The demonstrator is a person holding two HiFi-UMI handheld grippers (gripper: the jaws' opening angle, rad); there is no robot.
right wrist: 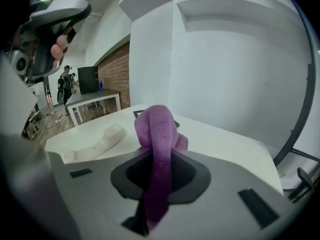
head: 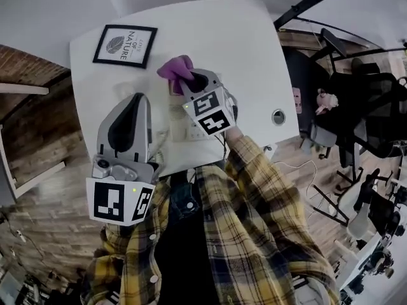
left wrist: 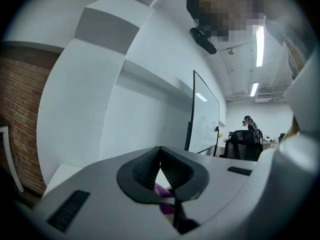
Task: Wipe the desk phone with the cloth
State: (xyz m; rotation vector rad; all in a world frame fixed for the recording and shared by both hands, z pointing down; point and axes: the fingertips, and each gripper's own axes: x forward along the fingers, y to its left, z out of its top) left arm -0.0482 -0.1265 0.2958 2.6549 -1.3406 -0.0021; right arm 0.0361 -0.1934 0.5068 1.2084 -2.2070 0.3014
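The bench (head: 254, 56) is white with rounded corners. A black-framed print (head: 125, 45) with a leaf motif and lettering lies flat near its far left corner. 1 round cable grommet (head: 278, 117) is set in the top near the right edge. Wood-plank floor (head: 38, 138) lies left of the bench. Black office chairs (head: 375, 113) stand well apart on the right.

Beyond the bench:
- a brick wall (left wrist: 20, 129) beside white wall panels;
- a dark-framed whiteboard (left wrist: 205, 119);
- 2 ceiling light strips (left wrist: 259, 45);
- a second white table (right wrist: 95, 100), with a person (right wrist: 65, 84) standing behind it.
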